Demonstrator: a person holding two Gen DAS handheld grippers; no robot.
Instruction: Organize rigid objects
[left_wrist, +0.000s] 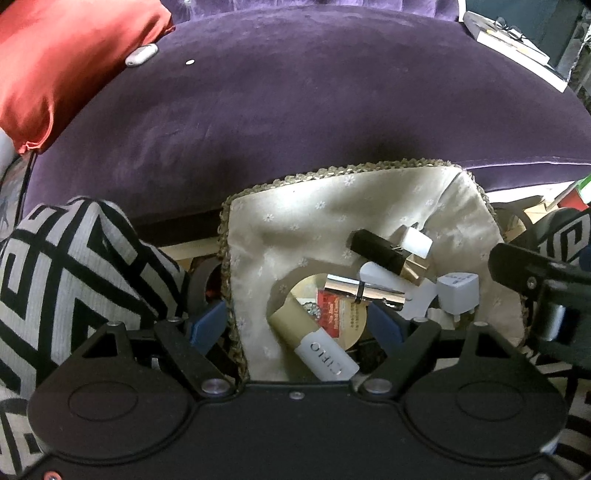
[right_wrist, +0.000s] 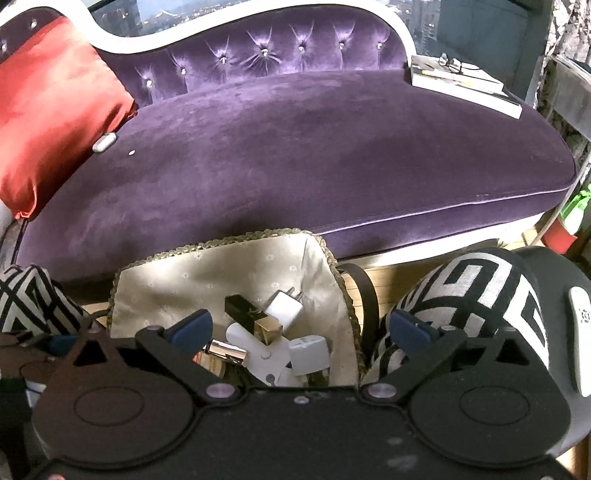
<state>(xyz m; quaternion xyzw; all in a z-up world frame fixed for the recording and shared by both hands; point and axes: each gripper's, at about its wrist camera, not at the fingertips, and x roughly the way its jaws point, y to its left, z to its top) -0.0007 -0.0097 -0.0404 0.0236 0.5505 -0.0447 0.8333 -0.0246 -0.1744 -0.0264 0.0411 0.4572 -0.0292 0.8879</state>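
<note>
Cream fabric lining a basket (left_wrist: 295, 221) is cradling a tube (left_wrist: 314, 336), chargers (left_wrist: 458, 290) and a lipstick (left_wrist: 376, 251), while both grippers, left (left_wrist: 295, 321) and right (right_wrist: 299, 328), are hovering spread and empty above it, and any pick is probably best made one item at a time.

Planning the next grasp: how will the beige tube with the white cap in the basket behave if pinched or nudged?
The beige tube looks rigid and round, so it will probably roll if nudged. Its smooth white cap may slip between pads. It leans on a round tin, so it could shift.
</note>
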